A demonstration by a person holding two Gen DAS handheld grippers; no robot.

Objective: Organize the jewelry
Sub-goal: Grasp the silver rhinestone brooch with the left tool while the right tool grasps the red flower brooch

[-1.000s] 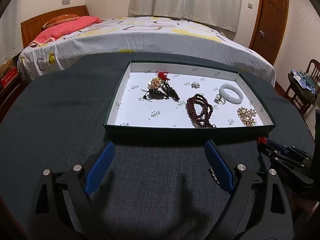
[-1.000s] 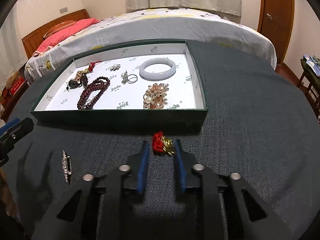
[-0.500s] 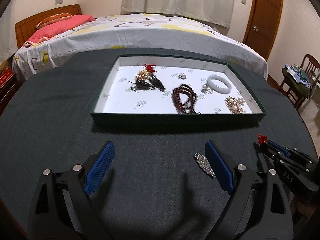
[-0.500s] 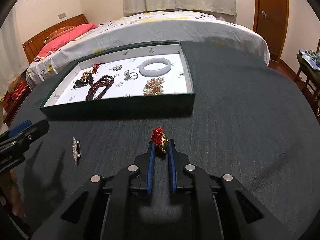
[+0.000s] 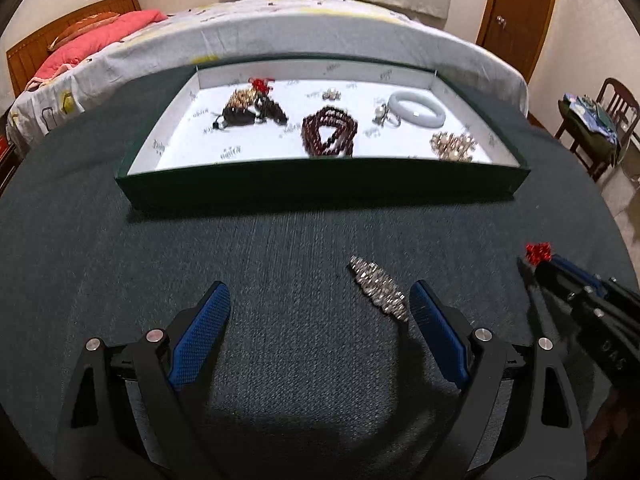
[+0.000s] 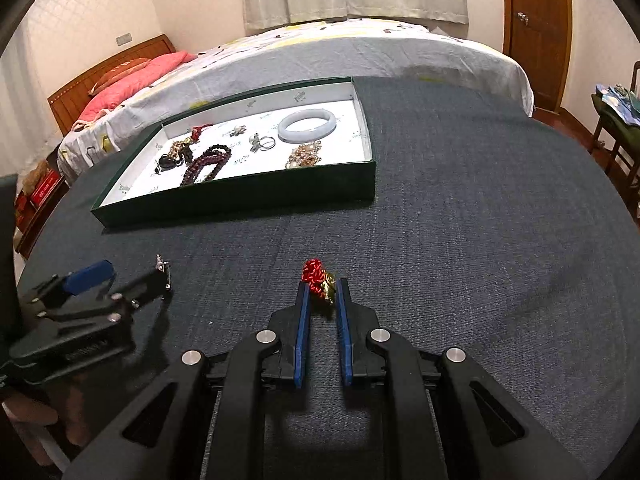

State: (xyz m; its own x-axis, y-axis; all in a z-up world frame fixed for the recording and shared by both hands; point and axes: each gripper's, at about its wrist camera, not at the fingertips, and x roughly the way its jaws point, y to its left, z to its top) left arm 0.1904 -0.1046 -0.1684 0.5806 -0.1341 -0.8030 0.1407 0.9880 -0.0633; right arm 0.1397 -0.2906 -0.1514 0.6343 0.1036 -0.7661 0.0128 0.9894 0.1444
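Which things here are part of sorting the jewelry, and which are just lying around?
Job: red knot charm in the right hand-held gripper, rhinestone brooch, open left hand-held gripper, green tray.
Lying about: bed, chair.

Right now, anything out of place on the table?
Yes. A rhinestone clip lies loose on the cloth, outside the tray, beside the open left gripper. The right gripper pinches a red knot charm, also outside.

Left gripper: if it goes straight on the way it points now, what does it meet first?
Probably the bare tablecloth: the open left gripper points down at it. The rhinestone brooch lies just inside its right-hand jaw; depth is unclear.
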